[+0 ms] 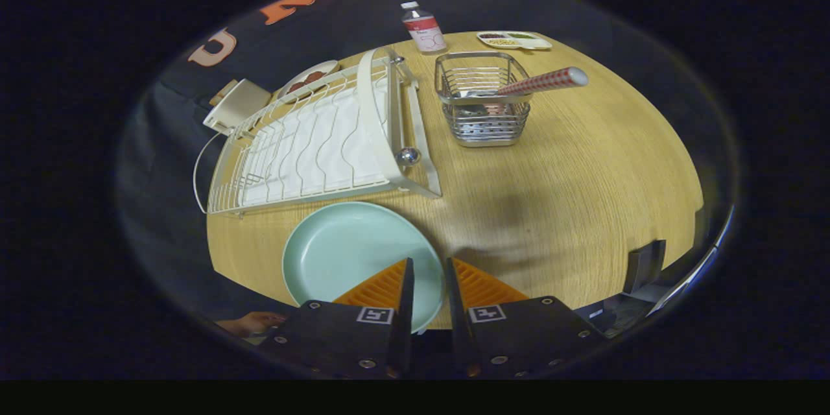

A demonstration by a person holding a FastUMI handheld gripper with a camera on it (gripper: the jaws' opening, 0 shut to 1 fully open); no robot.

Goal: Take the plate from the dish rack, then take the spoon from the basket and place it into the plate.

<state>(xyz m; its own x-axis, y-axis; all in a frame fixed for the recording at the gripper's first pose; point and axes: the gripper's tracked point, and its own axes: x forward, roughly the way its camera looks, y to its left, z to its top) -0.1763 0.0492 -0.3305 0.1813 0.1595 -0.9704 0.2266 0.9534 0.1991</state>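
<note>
The pale green plate lay flat on the wooden counter at lower centre, its right rim between the fingers of the hand-held gripper; whether both pressed it could not be told. The white dish rack stood behind. The checked-handled spoon rested in the wire basket, upper centre.

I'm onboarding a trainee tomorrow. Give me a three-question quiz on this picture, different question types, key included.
1. True or false: the plate lies on the table.
2. The spoon leans in: A) the dish rack B) the basket C) the plate.
3. Fill in: the tongs pinch the plate's ____.

Key: 1 true; 2 B; 3 rim.
</note>
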